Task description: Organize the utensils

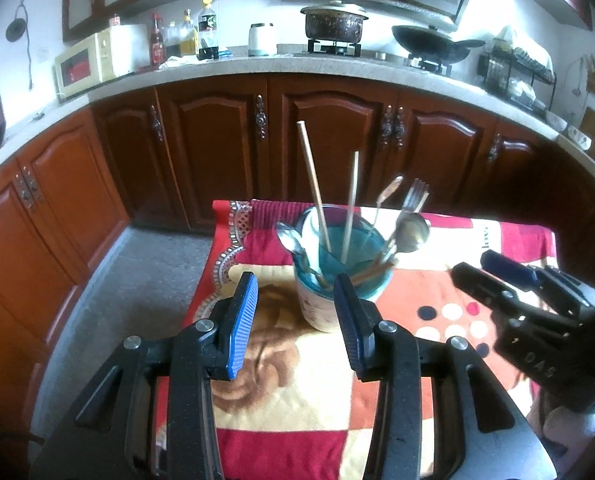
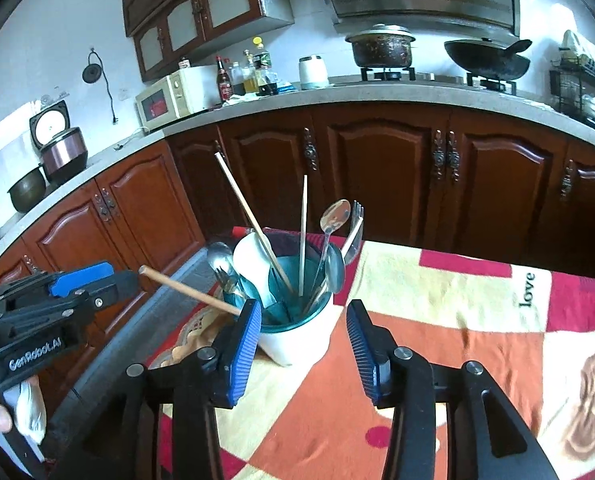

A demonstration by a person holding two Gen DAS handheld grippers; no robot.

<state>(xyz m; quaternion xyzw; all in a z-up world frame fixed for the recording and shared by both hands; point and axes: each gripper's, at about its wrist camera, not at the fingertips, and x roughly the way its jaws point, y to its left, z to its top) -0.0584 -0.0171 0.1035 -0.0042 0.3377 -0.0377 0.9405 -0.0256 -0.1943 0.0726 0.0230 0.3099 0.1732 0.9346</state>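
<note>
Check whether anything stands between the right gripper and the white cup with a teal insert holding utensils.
Nothing visible blocks the open right gripper from the white cup. A slanting wooden chopstick juts from its left side, near the gripper's left finger.

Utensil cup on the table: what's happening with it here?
A person holds a gripper in each hand near the cup, which stands on the patterned cloth. It holds chopsticks, spoons and forks. The left gripper and right gripper are both open and hold nothing.
</note>
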